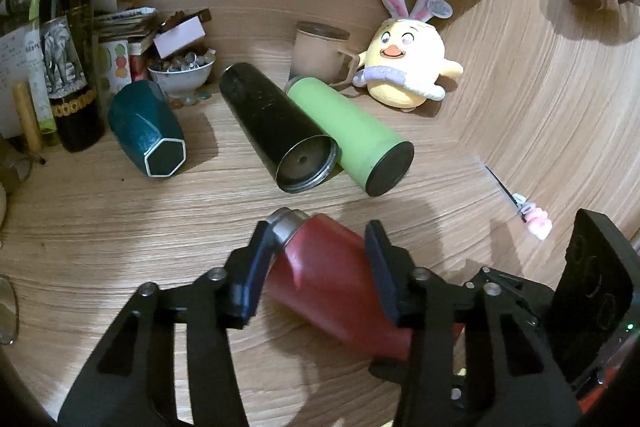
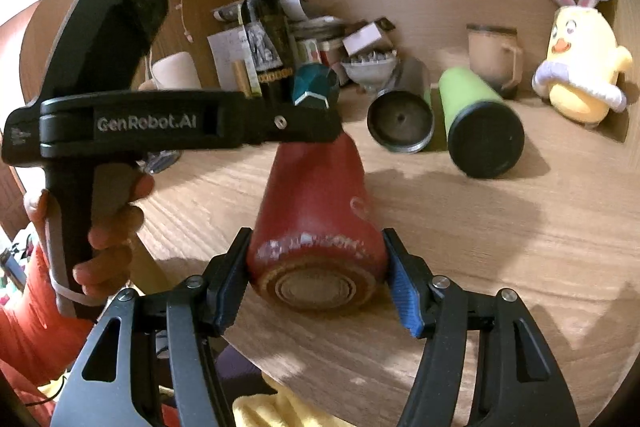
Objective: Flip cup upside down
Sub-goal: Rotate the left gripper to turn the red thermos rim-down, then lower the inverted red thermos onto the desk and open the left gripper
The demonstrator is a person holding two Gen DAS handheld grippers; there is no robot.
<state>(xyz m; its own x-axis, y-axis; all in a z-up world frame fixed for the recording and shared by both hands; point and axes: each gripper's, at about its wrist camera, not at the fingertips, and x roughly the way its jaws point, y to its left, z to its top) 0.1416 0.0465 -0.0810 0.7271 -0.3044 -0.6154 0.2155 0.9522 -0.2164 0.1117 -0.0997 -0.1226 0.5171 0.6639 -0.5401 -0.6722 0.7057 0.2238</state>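
A red cup (image 1: 332, 279) with a steel rim is held tilted above the wooden desk (image 1: 120, 227), its mouth pointing toward the back left. My left gripper (image 1: 316, 247) is shut on its upper body near the rim. My right gripper (image 2: 316, 267) is shut on the cup's base end (image 2: 316, 287), whose worn underside faces the right wrist camera. The left gripper's body (image 2: 160, 123) crosses the right wrist view over the cup's top.
On the desk lie a black tumbler (image 1: 276, 131), a green tumbler (image 1: 352, 135) and a teal faceted cup (image 1: 148, 131). Behind stand a wine bottle (image 1: 72, 67), a bowl of pebbles (image 1: 180, 71), a beige mug (image 1: 320, 51) and a yellow plush chick (image 1: 408, 63). A pen (image 1: 516, 203) lies right.
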